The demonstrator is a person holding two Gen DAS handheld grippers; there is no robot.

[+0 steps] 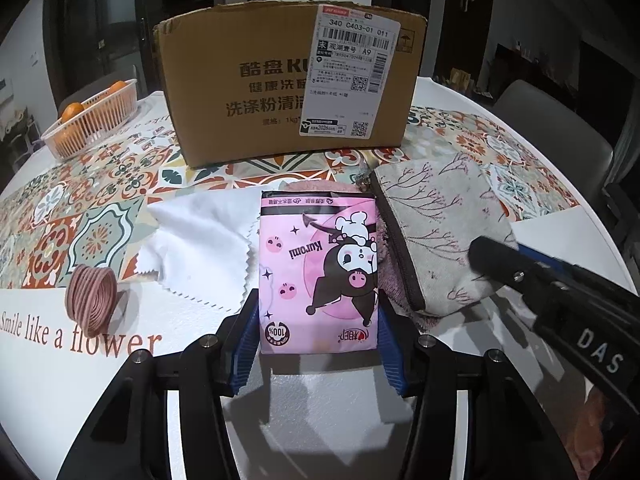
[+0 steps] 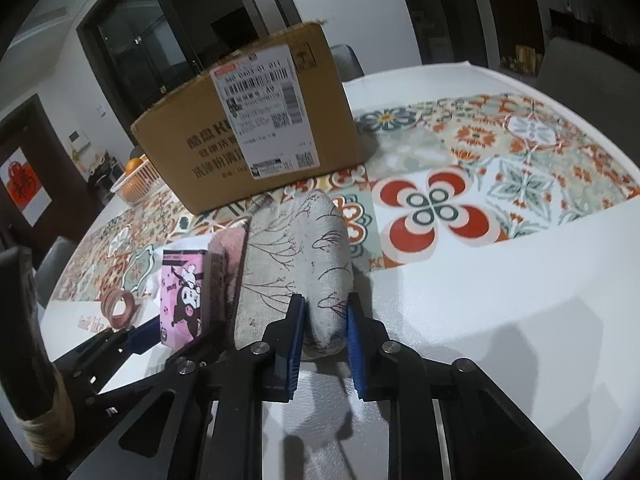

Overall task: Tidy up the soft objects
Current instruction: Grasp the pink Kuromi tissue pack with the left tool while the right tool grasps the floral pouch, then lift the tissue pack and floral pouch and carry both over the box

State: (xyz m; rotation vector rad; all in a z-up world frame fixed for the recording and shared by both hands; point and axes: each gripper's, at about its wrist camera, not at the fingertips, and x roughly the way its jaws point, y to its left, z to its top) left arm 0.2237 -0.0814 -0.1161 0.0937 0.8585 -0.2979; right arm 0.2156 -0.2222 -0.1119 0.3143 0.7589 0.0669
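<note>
My left gripper (image 1: pixel 318 320) is shut on a pink Kuromi tissue pack (image 1: pixel 320 268), holding it by its near end; the pack also shows in the right wrist view (image 2: pixel 184 296). My right gripper (image 2: pixel 323 320) is shut on the near edge of a beige branch-print fabric pouch (image 2: pixel 296 256). In the left wrist view the pouch (image 1: pixel 436 224) lies right of the pack, with the right gripper's arm over its corner. A pink fluffy cloth (image 1: pixel 394 276) lies under pack and pouch. A white zigzag-edged cloth (image 1: pixel 200 240) and a coil of pink hair ties (image 1: pixel 90 296) lie to the left.
A cardboard box (image 1: pixel 280 92) with a shipping label stands behind the objects on the patterned tablecloth (image 1: pixel 92 208). A white basket of oranges (image 1: pixel 88 120) sits at the far left. Chairs stand beyond the table's right edge (image 1: pixel 560 128).
</note>
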